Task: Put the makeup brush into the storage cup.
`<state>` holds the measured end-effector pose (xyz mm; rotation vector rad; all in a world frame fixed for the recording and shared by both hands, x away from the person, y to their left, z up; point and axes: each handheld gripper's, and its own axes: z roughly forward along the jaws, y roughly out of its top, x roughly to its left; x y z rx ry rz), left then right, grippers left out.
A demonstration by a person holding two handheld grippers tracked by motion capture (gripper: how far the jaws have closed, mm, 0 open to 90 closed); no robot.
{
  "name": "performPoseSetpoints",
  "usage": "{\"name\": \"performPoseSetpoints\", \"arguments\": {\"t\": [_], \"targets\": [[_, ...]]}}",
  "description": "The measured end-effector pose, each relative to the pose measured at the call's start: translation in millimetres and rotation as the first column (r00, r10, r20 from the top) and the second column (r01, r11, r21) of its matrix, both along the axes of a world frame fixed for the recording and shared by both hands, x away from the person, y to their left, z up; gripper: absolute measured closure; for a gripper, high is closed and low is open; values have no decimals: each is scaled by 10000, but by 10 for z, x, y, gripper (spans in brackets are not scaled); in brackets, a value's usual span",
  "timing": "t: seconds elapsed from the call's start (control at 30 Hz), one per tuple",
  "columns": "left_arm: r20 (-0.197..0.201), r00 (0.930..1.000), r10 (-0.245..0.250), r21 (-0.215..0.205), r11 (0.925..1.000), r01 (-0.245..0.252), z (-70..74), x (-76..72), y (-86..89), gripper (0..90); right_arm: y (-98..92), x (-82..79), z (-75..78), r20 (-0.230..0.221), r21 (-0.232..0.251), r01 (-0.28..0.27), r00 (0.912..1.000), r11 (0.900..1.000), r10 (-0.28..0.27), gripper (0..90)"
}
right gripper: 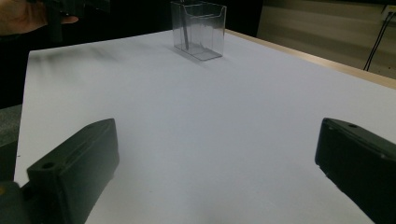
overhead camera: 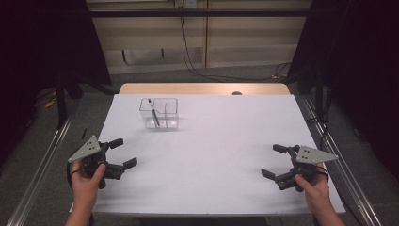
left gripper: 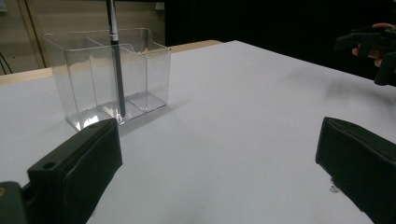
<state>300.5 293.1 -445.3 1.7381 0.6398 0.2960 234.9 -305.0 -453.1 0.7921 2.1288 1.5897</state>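
left gripper (overhead camera: 123,153): jaws spread, empty, near-left of table (overhead camera: 226,141) | right gripper (overhead camera: 275,161): jaws spread, empty, near-right | pen (overhead camera: 154,112): standing tilted in clear box (overhead camera: 159,114), far-left | advice: left gripper approaches from above, pinches pen's upper end, lifts straight.

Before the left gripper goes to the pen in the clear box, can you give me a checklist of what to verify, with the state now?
1. Left gripper open and holding nothing: ok, its jaws stand wide apart.
2. Right gripper out of the way: ok, it is open near the right edge of the table.
3. Pen within the clear box: ok, it leans in one compartment with its top above the rim.
4. Path from the left gripper to the box free: ok, bare white surface lies between them.
5. Box upright: ok.
6. Box fixed to the table: cannot tell.
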Motion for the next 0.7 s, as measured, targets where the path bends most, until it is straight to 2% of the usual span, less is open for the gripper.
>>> {"name": "performPoseSetpoints", "arguments": {"t": [0.7], "targets": [[166,9999,48,72,10000,-49,-15,-48,39,3,-23,3,-21,-55,-18,95,9999,10000,-95,0]]}}
